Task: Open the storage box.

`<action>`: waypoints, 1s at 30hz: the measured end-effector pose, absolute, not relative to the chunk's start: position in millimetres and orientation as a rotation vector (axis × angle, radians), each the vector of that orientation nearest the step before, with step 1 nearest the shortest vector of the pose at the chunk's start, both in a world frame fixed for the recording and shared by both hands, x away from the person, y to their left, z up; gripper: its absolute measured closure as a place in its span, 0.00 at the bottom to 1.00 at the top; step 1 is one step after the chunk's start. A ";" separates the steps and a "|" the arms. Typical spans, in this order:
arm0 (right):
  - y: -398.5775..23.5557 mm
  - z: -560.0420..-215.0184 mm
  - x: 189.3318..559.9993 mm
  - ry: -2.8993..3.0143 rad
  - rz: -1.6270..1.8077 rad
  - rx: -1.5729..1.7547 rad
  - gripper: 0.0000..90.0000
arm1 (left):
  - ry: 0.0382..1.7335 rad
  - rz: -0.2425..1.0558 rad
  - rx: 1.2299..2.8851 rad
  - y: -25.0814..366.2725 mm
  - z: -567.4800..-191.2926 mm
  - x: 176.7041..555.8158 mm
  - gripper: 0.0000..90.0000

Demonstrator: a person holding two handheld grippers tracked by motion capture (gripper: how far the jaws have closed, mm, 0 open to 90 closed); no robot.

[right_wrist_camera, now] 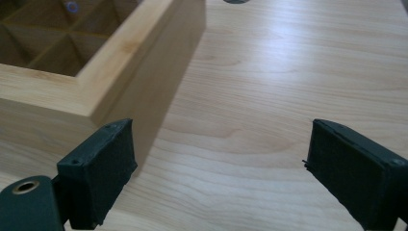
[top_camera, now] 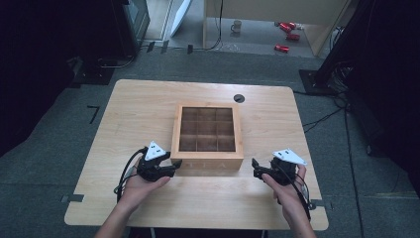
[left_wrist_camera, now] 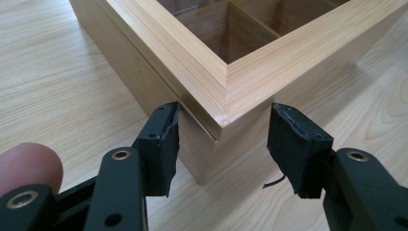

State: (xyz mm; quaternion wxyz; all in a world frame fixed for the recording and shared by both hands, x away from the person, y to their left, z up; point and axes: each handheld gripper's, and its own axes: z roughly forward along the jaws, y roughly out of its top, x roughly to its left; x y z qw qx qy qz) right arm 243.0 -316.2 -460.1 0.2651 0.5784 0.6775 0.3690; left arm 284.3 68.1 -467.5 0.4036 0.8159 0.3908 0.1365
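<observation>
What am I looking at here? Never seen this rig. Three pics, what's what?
No robot: a person holds a pair of hand-held tongs in each hand. The high view looks down on a wooden table with the left tongs and right tongs at the near corners of a wooden compartment box lettered TEA. The other two pictures come from cameras riding on each pair. The left tongs stand open around the box's corner; the right tongs are open over bare table beside the box. Nothing is gripped.

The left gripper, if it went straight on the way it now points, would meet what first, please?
Most likely the near corner of the wooden box: the left gripper is open, its fingers straddling that corner.
</observation>
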 end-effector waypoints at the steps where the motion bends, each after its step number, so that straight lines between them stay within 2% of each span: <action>1: -308.3 -458.5 245.2 1.845 1.008 1.547 0.10 | 0.991 0.332 2.055 68.6 -467.8 284.9 0.51; 6: -294.0 -456.9 249.3 1.869 1.036 1.509 0.10 | 0.990 0.291 2.031 74.0 -470.1 285.8 0.54; 18: -258.3 -465.8 252.4 1.940 1.139 1.414 0.10 | 0.984 0.283 2.015 77.4 -470.6 285.2 0.59; 30: -251.6 -478.7 251.9 1.962 1.140 1.416 0.10 | 0.964 0.327 1.999 76.8 -466.8 282.1 0.62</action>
